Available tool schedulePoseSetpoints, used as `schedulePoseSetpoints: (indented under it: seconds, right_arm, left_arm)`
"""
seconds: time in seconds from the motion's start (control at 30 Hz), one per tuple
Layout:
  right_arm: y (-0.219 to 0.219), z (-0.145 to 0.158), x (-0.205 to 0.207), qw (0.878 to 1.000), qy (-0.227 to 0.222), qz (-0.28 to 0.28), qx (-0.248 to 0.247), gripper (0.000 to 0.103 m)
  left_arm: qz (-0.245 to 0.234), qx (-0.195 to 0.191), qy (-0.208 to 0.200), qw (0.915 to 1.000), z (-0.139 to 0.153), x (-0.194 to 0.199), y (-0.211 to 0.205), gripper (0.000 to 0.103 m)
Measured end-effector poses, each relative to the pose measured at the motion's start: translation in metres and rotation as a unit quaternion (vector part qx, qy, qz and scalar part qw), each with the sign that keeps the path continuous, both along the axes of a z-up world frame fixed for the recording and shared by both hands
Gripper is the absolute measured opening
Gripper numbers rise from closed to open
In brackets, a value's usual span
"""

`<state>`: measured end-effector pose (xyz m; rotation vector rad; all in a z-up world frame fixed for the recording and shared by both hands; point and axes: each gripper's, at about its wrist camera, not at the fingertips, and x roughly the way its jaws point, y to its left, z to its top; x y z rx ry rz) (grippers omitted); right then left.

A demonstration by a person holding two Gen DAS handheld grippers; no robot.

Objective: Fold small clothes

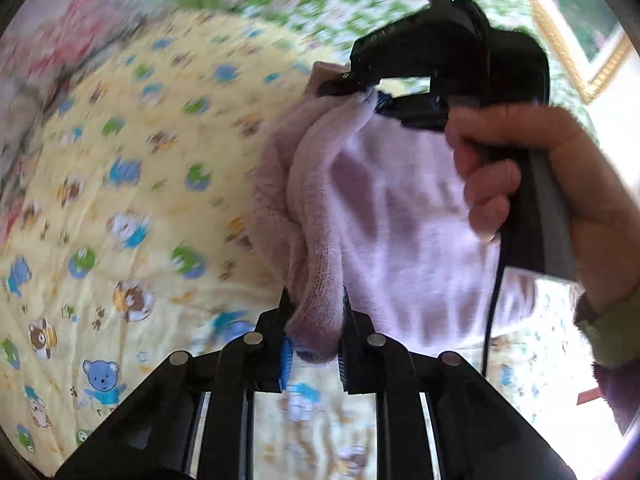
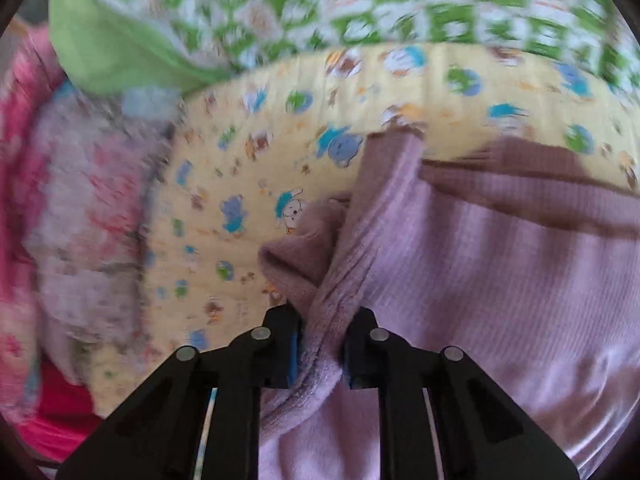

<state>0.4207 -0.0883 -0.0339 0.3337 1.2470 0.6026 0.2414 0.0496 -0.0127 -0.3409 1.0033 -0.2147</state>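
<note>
Home bedroom, cartoon-bear quilt (image 1: 120, 184), green patterned bedding (image 2: 360, 0)

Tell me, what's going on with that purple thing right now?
Left hand-held gripper and right hand-held gripper both clamped on the lilac garment. Garment lifted over the yellow animal-print quilt. Nothing blocking.

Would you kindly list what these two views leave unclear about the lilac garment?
- Lilac garment, left wrist view: its type and full outline, hidden by the right gripper and hand.
- Right wrist view: its right part runs off the edge.
- Quilt: prints motion-blurred.
- Left gripper: the pinched hem hides its pads.
</note>
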Motion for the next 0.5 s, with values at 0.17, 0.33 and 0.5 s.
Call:
schedulePoseSetpoints:
  seconds: [0.17, 0.33, 0.5]
  right_arm:
    - [-0.069, 0.032, -0.007, 0.998, -0.019, -0.01, 0.052, 0.017]
    - [-0.137, 0.054, -0.009, 0.998, -0.061, -0.017, 0.03, 0.016]
    - [-0.195, 0.055, -0.004, 0.996, -0.083, -0.026, -0.017, 0.015]
  left_arm:
    - [-0.06, -0.008, -0.043, 0.9972, 0.039, 0.001, -0.052, 0.016]
    - [-0.152, -0.005, -0.078, 0.9854, 0.065, -0.002, -0.124, 0.016]
    - [-0.247, 0.011, -0.09, 0.9648, 0.064, -0.003, -0.208, 0.016]
